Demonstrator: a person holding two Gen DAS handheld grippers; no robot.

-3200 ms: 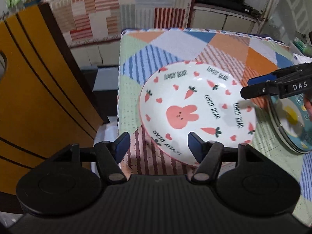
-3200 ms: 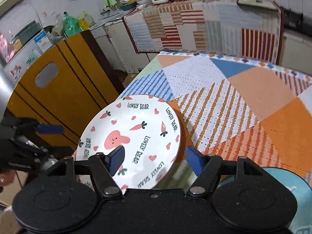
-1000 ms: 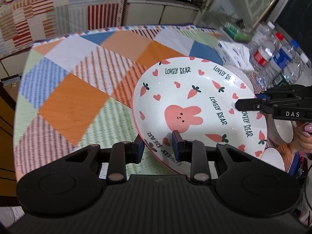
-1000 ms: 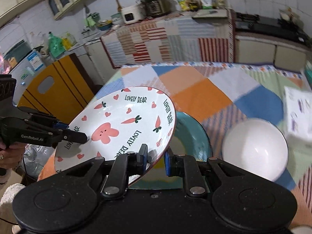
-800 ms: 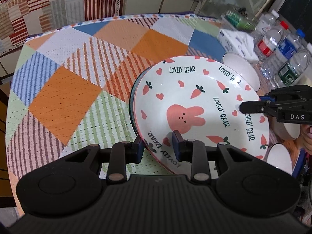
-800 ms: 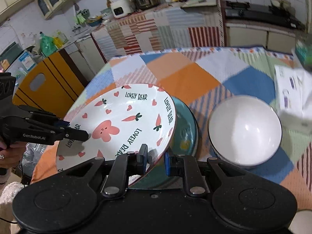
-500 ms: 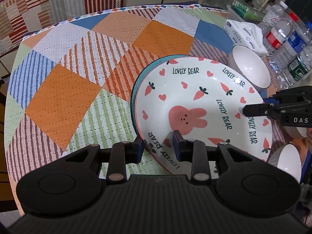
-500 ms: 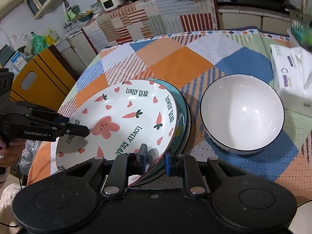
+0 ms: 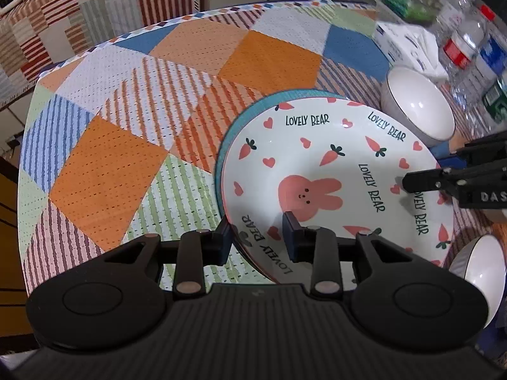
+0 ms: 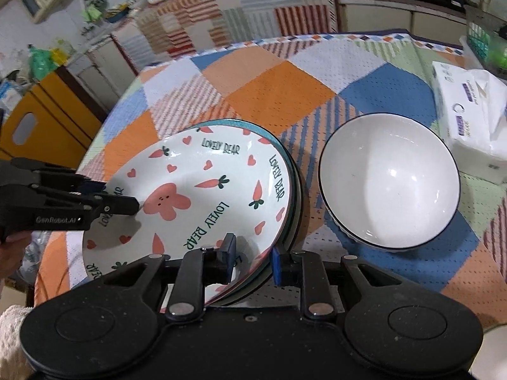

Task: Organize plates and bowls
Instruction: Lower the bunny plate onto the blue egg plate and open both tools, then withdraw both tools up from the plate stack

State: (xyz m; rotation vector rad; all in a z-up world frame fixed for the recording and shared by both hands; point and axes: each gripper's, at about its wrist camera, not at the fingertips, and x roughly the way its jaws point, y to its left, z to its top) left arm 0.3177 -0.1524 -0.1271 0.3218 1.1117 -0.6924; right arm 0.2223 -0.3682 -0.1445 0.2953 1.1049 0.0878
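Note:
A white plate with a pink rabbit and carrots point(image 9: 332, 174) point(image 10: 196, 202) lies on top of a teal plate point(image 9: 228, 141) point(image 10: 293, 171) on the patchwork tablecloth. My left gripper point(image 9: 255, 236) straddles its near rim, with its jaws a little apart around the rim. My right gripper point(image 10: 252, 259) straddles the opposite rim, its jaws likewise a little apart. A large white bowl point(image 10: 389, 180) point(image 9: 418, 104) stands right beside the plates. A smaller white bowl point(image 9: 478, 269) sits at the right edge of the left wrist view.
A tissue pack point(image 10: 469, 120) point(image 9: 408, 44) lies past the large bowl. Water bottles point(image 9: 465, 41) stand at the table's far right. A yellow cabinet point(image 10: 47, 117) stands off the table's left side. The tablecloth point(image 9: 126, 126) covers the table.
Both grippers carried the rabbit plate across the table and lowered it onto the teal plate. Their jaws have since widened slightly around the rim.

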